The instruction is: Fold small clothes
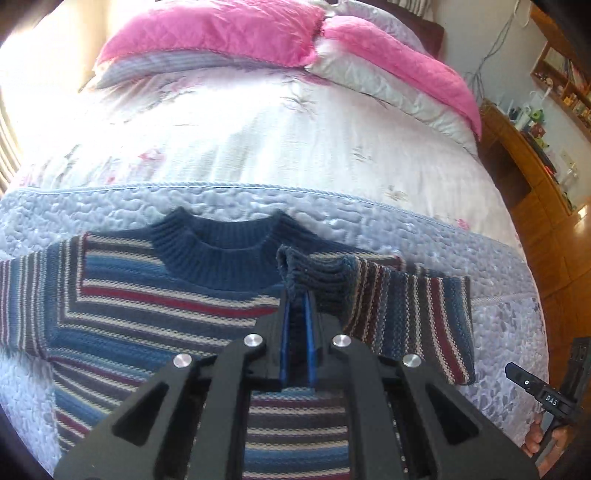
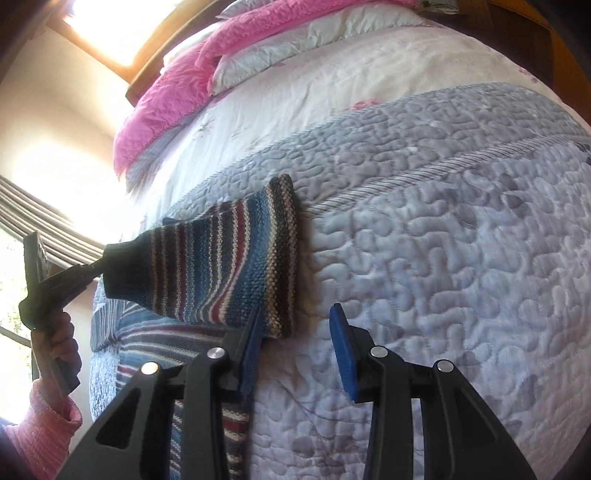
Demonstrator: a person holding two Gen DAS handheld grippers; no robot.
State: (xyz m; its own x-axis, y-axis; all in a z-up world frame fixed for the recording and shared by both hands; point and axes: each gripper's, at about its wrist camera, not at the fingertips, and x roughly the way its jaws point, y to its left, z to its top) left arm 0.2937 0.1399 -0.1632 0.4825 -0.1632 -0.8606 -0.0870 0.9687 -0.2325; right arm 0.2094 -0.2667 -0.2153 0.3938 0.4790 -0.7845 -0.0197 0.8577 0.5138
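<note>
We are at the sleeve-folding step. The striped sweater (image 1: 147, 295) lies face up on the quilted bedspread (image 1: 110, 206), close to the near edge of the bed, with its navy collar (image 1: 221, 254) toward the pillows (image 1: 221, 33). Our left gripper (image 1: 297, 299) is clenched on the navy cuff (image 1: 314, 277) of one sleeve (image 1: 413, 317); the cuff is lifted and carried over toward the chest, just beside the collar, while the rest of the sleeve hangs bent between cuff and shoulder.

Our right gripper (image 2: 297, 325) is released, its jaws wide apart. One blue pad (image 2: 253, 350) touches or sits just beside the sleeve at its fold line (image 2: 288, 266); the other pad hangs over bare bedspread, gripping nothing.

In our judgement, the next move calls for lowering the cuff flat onto the chest and letting go, while the right gripper steadies the fold line so the crease stays straight. The other sleeve (image 1: 22, 295) is not yet folded
</note>
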